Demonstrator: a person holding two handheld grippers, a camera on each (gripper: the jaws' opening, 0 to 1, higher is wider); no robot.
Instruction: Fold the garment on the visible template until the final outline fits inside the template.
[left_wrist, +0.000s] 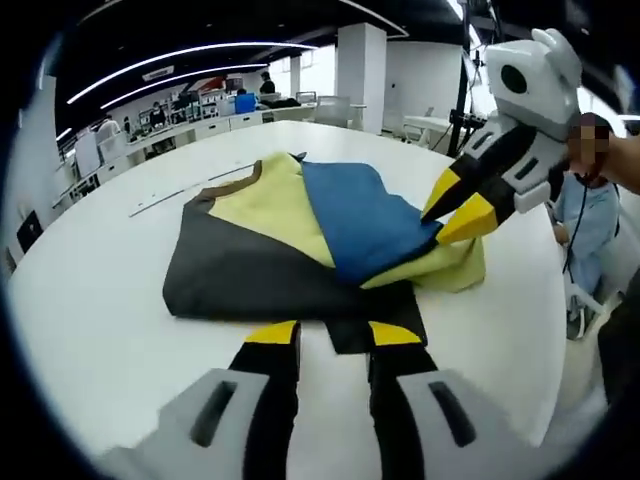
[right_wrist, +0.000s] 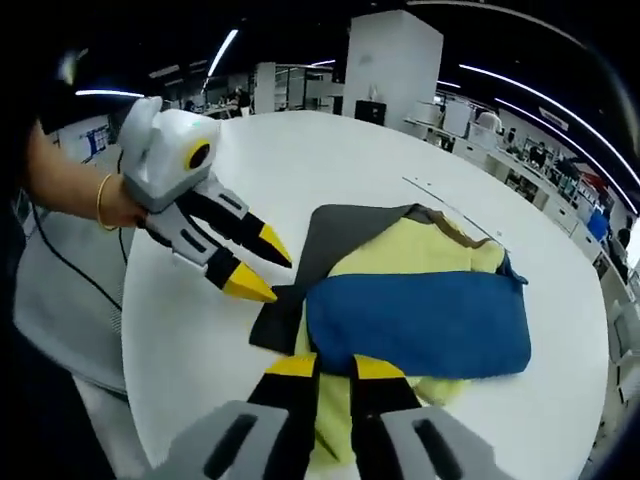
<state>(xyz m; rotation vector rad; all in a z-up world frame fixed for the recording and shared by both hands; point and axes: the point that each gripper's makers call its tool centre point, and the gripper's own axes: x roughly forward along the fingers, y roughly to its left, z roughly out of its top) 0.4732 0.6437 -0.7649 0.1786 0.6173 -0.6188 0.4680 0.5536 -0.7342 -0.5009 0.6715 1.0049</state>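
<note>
Left gripper (left_wrist: 334, 334) low over the near edge of a partly folded garment (left_wrist: 300, 250) on the round white table (left_wrist: 90, 300), yellow-tipped jaws parted by a narrow gap with a dark tab of fabric lying between the tips, though whether pinched cannot be told. Right gripper (right_wrist: 335, 368) likewise slightly parted, tips at the pale yellow edge of the garment (right_wrist: 415, 320) just below the blue panel, grip on the cloth not clear. Seen in the left gripper view with jaws spread apart at the blue and yellow fold, held by a hand (left_wrist: 625, 160); garment lying near the table's middle, dark grey, pale yellow and blue layers stacked.
</note>
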